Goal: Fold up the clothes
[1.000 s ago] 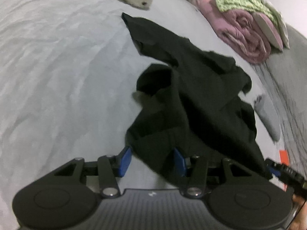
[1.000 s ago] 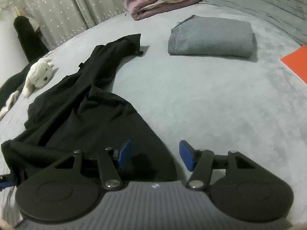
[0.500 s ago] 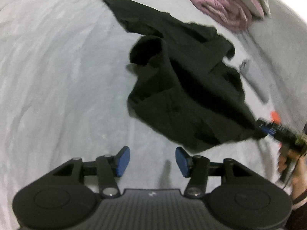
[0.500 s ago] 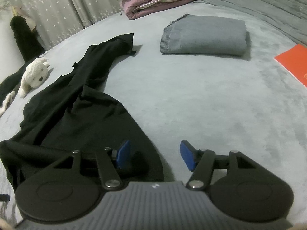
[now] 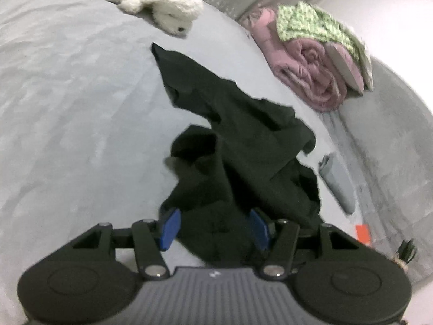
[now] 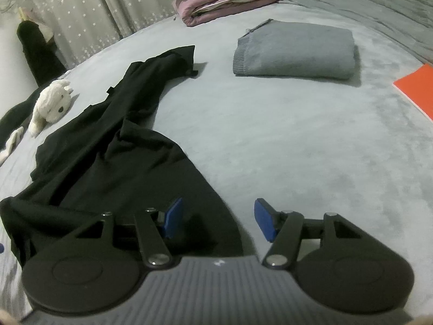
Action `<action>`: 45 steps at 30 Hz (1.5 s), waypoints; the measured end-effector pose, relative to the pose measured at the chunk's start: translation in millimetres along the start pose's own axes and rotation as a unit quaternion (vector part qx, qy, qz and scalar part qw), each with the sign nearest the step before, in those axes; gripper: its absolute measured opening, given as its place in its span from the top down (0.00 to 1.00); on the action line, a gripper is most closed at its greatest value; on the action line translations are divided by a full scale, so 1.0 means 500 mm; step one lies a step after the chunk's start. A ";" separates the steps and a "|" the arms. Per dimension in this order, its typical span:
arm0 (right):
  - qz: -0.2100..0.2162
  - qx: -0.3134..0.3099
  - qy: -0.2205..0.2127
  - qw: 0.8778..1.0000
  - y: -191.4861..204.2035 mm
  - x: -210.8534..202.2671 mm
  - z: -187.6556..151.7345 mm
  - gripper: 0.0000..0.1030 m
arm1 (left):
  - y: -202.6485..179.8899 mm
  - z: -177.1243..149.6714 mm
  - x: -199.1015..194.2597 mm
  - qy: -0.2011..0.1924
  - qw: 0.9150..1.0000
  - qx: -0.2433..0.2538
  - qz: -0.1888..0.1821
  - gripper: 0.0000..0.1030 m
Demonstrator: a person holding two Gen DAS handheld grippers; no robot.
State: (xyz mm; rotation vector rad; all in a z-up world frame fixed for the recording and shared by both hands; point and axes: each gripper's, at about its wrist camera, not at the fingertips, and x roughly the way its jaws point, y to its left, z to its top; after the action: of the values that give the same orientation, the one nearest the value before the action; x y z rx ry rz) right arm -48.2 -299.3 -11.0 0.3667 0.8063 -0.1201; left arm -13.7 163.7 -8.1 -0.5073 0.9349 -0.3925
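Observation:
A crumpled black garment lies on the grey bed; it also shows in the right wrist view. My left gripper is open, its blue pads on either side of the garment's near corner. My right gripper is open over another near corner of the garment, its left pad above the black cloth and its right pad above bare bed.
A folded grey sweater lies at the far right of the bed. A rolled pink quilt with green cloth on top is at the back. A white plush toy lies beyond the garment. An orange item is at the right edge.
My left gripper pulled back from the garment half a second ago and has now come forward again, its open pads around the near corner. The right gripper stayed open and barely moved.

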 end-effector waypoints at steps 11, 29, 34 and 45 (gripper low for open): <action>0.001 -0.002 0.000 1.000 0.000 -0.003 -0.002 0.39 | -0.064 -0.025 0.021 -0.004 0.991 0.100 0.085 0.37; 0.005 0.009 -0.008 1.000 -0.025 -0.022 0.002 0.39 | -0.119 -0.039 0.045 0.000 0.985 0.137 0.102 0.40; 0.006 0.004 -0.003 1.000 -0.027 -0.023 -0.001 0.39 | -0.138 -0.056 0.074 0.005 0.970 0.176 0.168 0.55; 0.010 -0.012 0.011 1.000 -0.051 -0.039 -0.015 0.39 | -0.102 -0.103 0.025 0.011 0.962 0.184 0.203 1.00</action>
State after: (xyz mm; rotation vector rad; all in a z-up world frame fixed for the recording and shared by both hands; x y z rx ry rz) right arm -72.9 -321.1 -8.8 0.3546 0.8242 -0.0882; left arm -55.0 103.3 -12.7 0.0332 0.9340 -0.1904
